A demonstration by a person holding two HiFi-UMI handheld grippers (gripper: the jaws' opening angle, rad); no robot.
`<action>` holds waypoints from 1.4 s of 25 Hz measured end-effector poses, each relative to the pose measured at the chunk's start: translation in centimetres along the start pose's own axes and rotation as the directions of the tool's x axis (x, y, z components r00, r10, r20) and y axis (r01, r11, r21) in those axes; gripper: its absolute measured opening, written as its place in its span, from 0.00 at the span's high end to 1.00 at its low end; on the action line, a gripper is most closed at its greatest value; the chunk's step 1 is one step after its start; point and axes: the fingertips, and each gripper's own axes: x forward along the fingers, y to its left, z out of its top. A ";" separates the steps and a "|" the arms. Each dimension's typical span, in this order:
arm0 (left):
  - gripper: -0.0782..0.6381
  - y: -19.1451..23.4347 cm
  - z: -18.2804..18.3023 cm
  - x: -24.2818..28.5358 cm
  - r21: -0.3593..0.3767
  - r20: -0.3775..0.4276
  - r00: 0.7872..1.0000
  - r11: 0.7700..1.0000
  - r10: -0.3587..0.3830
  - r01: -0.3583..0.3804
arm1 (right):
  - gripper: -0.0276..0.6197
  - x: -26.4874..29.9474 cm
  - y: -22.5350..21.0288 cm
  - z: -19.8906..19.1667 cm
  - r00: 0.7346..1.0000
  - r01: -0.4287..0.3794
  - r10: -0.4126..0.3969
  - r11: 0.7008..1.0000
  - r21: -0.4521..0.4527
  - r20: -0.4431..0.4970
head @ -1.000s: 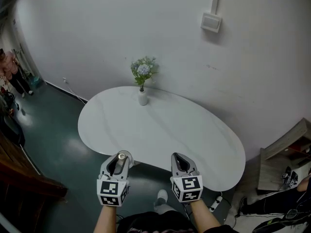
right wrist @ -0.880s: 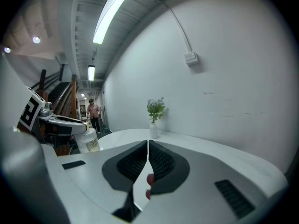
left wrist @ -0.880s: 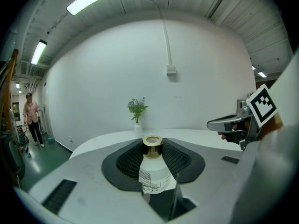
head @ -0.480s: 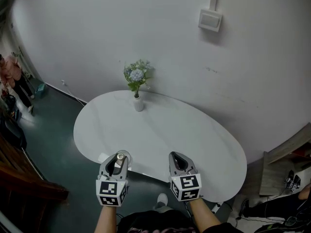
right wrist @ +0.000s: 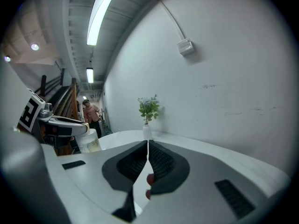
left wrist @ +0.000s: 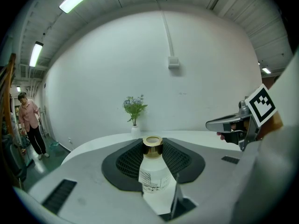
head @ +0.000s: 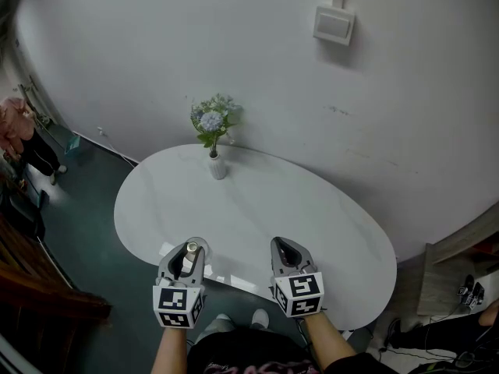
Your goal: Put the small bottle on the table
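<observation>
A small frosted bottle with a gold cap stands upright between the jaws of my left gripper, which is shut on it. In the head view the same bottle shows in the left gripper, over the near edge of the white oval table. My right gripper hovers beside it at the table's near edge, jaws closed together with nothing between them. From the right gripper view the bottle appears at the left.
A small white vase of flowers stands at the table's far left side by the white wall. A person stands at the far left of the room. Dark wooden furniture sits on the floor at left, and clutter lies at right.
The view has moved a little closer to the table; both grippers now sit over its near edge. The left gripper still holds the bottle.
</observation>
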 end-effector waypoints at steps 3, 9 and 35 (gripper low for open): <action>0.71 -0.1 0.0 0.5 0.003 -0.002 1.000 1.000 -0.003 0.003 | 0.85 0.2 -0.2 0.0 1.000 -0.002 0.002 1.000 0.003 -0.003; 0.71 -0.1 0.0 1.5 0.003 -0.004 1.000 1.000 -0.015 0.015 | 0.85 0.7 -0.9 0.0 1.000 0.006 -0.006 1.000 0.006 -0.009; 0.71 2.8 -1.5 7.2 -0.017 -0.040 0.995 0.996 -0.087 0.087 | 0.85 5.4 -0.9 -0.2 0.997 0.058 -0.057 0.998 0.018 -0.059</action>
